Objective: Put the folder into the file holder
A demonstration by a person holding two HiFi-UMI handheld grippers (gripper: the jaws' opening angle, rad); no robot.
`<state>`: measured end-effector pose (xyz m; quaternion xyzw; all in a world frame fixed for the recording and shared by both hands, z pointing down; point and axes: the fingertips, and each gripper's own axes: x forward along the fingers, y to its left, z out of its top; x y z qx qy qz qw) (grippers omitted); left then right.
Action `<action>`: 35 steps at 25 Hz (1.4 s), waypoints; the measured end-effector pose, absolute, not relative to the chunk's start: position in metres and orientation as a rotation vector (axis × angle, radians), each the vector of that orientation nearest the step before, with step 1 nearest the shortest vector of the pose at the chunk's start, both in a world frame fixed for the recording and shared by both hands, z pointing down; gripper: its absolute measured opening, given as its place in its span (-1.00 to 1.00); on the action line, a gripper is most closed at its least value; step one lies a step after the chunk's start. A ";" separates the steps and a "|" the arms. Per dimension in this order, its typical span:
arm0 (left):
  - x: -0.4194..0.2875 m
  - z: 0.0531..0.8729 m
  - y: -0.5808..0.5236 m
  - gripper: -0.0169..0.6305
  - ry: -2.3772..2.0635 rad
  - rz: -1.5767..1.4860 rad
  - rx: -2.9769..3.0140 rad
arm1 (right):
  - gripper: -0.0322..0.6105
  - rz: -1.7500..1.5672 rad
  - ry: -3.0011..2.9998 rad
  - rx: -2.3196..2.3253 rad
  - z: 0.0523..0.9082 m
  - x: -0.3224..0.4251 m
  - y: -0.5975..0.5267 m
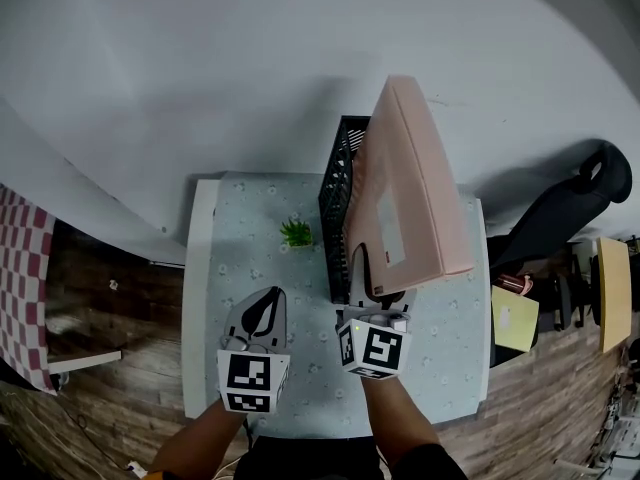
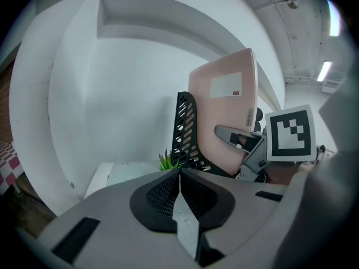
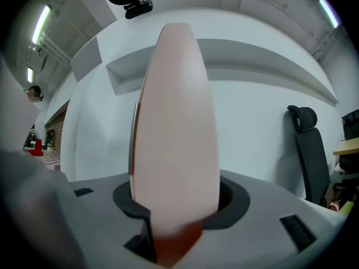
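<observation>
DESK, FROM OVERHEAD, nearest first. Left forearm (image 1: 195, 443) and right forearm (image 1: 400, 423) reaching fwd from the bottom edge, bare, wrists straight, both short of the file holder (image 1: 338, 183).

Next, near-left of the file holder: left gripper (image 1: 267, 300), held low over the pale patterned table (image 1: 235, 218), pointing fwd. Jaws closed tight w/ nothing btwn them, tips meeting in a thin seam.

At the file holder's near end: right gripper (image 1: 380, 293), marker cube toward the camera, clamped on the near edge of the pink folder (image 1: 405, 188). In the right gripper view, folder filling the whole gap, jaws pressed to both sides.

Folder itself standing on edge, top tilted to the right of the file holder, white label (image 1: 390, 230) on the upper face. In the left gripper view, lower part behind the black perforated side wall; seated on the holder's floor or not, unclear.

Just left of the file holder: small green plant (image 1: 296, 233). Well to its right, off the table: black office chair (image 1: 570, 203). Behind the file holder: plain white wall (image 1: 250, 58).
</observation>
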<state>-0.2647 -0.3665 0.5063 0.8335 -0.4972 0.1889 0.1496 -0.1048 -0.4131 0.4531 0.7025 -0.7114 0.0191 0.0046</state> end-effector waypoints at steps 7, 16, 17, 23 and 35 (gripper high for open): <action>-0.265 0.505 -0.362 -0.89 -1.432 0.537 2.394 | -0.26 0.096 -2.144 2.087 0.466 -0.112 -0.409; -0.259 0.486 -0.350 -0.89 -1.421 0.480 2.408 | -0.16 0.156 -2.089 1.959 0.468 -0.116 -0.387; -0.258 0.480 -0.348 -0.89 -1.426 0.468 2.410 | -0.16 0.170 -2.086 1.946 0.466 -0.116 -0.382; -0.254 0.449 -0.331 -0.89 -1.499 0.380 2.424 | -0.14 0.159 -2.133 1.926 0.448 -0.110 -0.352; -0.231 0.425 -0.242 -0.89 -1.664 0.353 2.371 | -0.38 0.180 -2.272 1.827 0.417 -0.084 -0.254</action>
